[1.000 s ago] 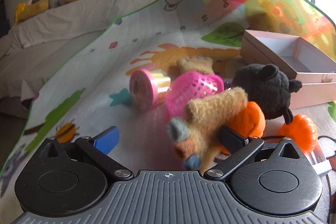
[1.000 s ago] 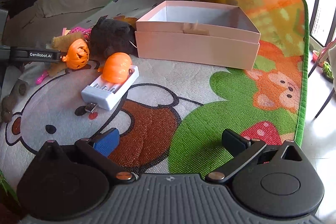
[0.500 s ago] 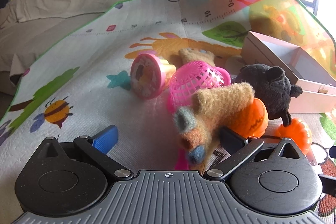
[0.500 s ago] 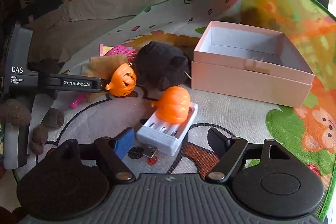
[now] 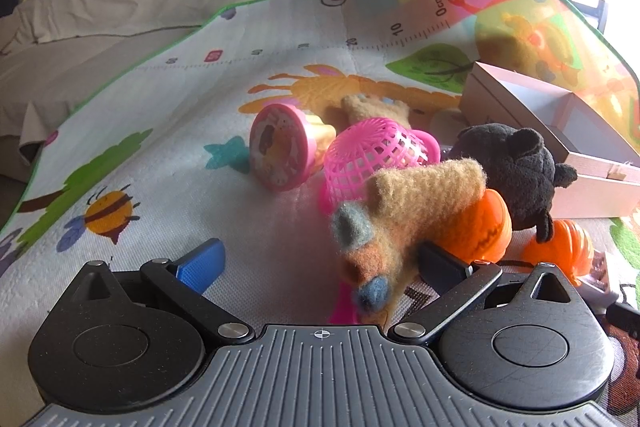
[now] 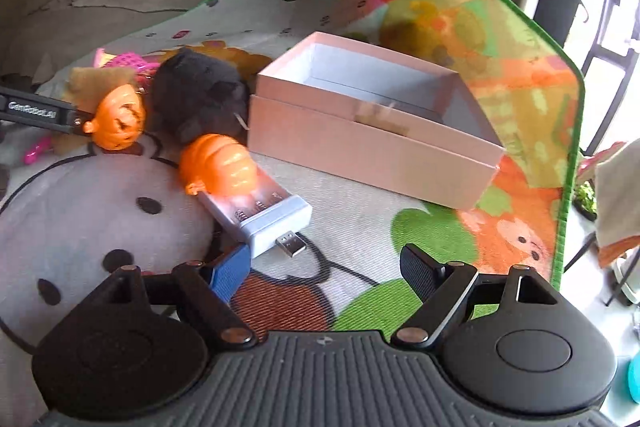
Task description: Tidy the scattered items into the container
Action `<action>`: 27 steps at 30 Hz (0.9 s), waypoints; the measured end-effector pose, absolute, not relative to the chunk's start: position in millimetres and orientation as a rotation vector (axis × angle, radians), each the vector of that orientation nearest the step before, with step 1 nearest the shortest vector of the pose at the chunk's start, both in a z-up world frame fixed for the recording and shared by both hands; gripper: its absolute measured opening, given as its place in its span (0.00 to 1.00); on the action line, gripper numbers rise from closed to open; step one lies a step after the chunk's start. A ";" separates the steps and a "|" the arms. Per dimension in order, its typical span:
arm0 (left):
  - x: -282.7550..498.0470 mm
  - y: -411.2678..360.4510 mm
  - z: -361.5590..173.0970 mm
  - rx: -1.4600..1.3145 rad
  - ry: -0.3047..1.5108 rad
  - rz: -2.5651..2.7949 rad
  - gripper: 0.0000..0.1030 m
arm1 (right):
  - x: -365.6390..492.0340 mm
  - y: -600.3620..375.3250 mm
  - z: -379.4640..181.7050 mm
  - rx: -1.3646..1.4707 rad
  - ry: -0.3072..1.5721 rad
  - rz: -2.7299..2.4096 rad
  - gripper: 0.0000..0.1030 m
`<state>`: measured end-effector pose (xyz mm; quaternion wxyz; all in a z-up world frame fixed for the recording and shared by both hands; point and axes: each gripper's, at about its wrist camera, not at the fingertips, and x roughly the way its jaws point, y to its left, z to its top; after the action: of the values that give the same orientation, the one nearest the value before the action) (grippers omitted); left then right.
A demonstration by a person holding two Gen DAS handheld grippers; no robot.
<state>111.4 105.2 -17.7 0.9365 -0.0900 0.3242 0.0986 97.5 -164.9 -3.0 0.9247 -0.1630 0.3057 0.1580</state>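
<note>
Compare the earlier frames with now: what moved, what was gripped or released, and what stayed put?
The right gripper swung in from open mat toward the white battery charger; its jaws narrowed, then reopened slightly, empty, the charger's end between the fingertips. Nothing was gripped or released. The left gripper hardly moved, jaws apart. The pink box, black plush and pumpkin stayed put.

Black ribbed tongs, one blue pad, silver screws.
</note>
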 end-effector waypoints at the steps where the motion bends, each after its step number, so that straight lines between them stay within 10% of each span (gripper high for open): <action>1: 111.5 105.0 -17.6 -0.183 0.663 0.202 1.00 | 100.1 -167.6 -0.9 -0.306 0.635 0.330 0.80; 14: 111.1 105.2 -17.2 -0.183 0.662 0.200 1.00 | 111.6 -115.1 7.0 -0.300 0.589 0.525 0.79; 18: 111.0 106.8 -17.3 -0.195 0.655 0.197 1.00 | 117.4 -105.6 -0.3 -0.325 0.633 0.545 0.51; 27: 108.4 109.9 -17.7 -0.218 0.642 0.190 1.00 | 96.6 -93.3 7.0 -0.403 0.598 0.620 0.42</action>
<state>108.4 109.9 -17.7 0.9387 -0.1070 0.3143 0.0932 96.6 -93.3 7.0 0.8890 -0.1938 0.2880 0.2986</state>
